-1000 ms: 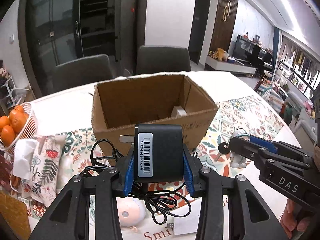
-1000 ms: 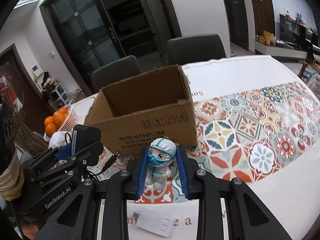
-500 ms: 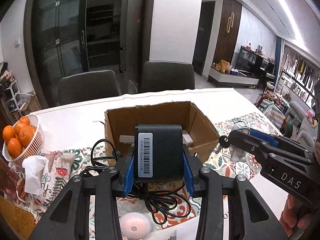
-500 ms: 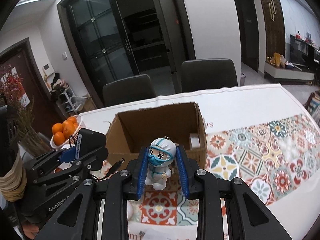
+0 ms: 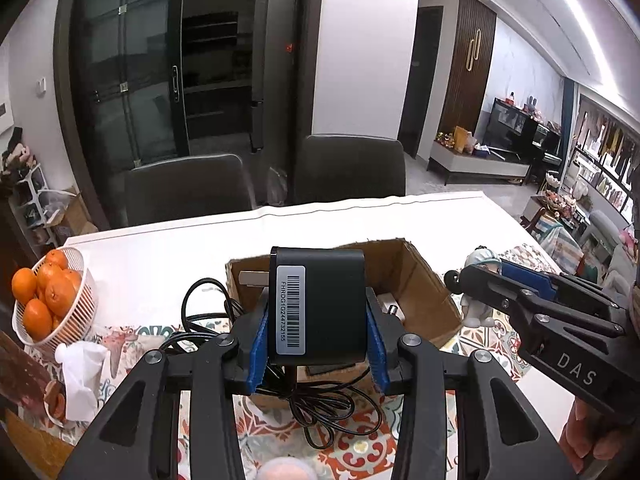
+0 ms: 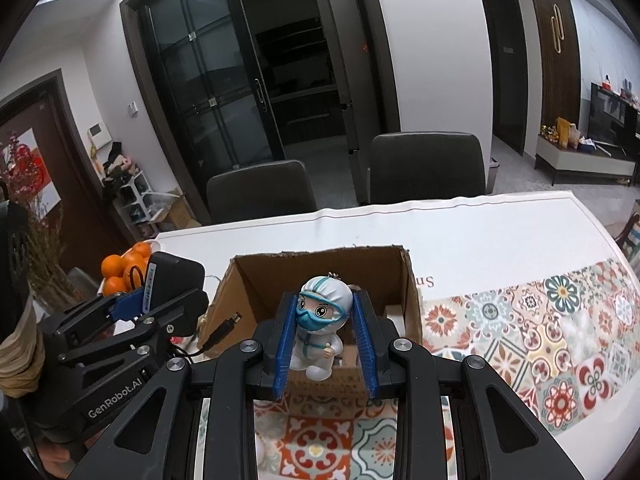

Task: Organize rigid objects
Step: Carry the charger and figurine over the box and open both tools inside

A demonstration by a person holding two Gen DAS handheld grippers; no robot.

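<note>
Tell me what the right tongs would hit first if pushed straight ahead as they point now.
Probably the cardboard box: the right tongs, shut on the masked figurine, point into its open top, though depth is unclear.

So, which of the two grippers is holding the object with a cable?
The left gripper: it clamps the black power adapter, whose cable dangles below. The right gripper holds a cable-free masked figurine.

Tally over the table: 2 grippers, 2 held items, 1 box.
1 power adapter, 1 masked figurine, 1 cardboard box, 2 dark chairs, 1 basket of oranges, 1 crumpled tissue.
</note>
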